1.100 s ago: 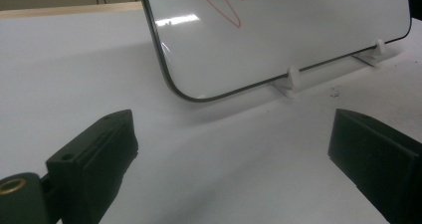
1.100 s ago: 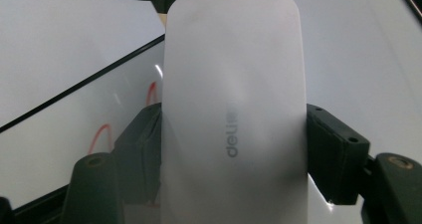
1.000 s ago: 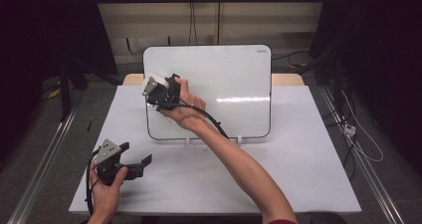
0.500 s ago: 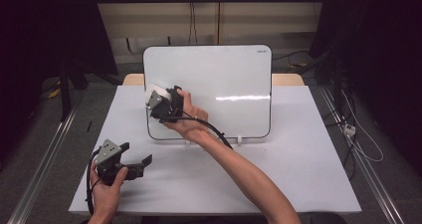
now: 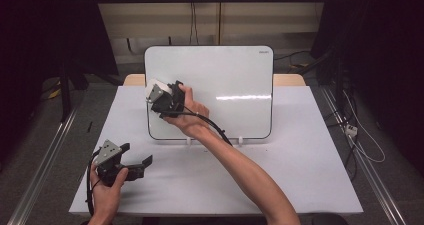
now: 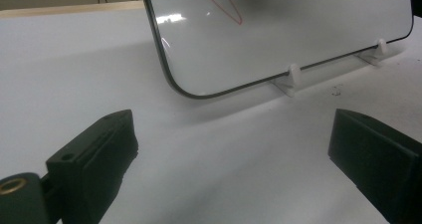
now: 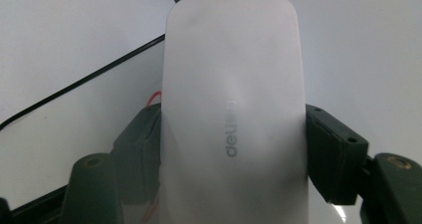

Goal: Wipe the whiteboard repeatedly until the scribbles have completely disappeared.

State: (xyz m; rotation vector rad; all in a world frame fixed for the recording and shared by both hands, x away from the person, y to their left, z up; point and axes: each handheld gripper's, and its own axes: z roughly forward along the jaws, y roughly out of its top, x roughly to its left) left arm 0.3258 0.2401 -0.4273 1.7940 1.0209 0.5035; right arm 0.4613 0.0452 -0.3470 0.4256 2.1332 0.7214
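White sheeting covers the table (image 5: 300,175), with dark curtains and a pale wall behind it. At the upper left of the upright whiteboard (image 5: 230,80) sits the white eraser (image 7: 234,109), a rounded block with faint grey lettering, clamped by its two long sides between the jaws of the right gripper (image 5: 162,99); whether it touches the board I cannot tell. Red marker lines (image 6: 224,2) show on the board, and a bit of red peeks out beside the eraser. The right forearm reaches diagonally from the bottom edge up to the board, hand wrapped around the gripper, black cable trailing down past the wrist. Two small white feet (image 6: 293,77) prop the board. Well apart, near the table's front left corner, the left gripper (image 5: 135,167) rests low in the other hand, jaws wide apart and holding nothing, pointing toward the board's lower corner
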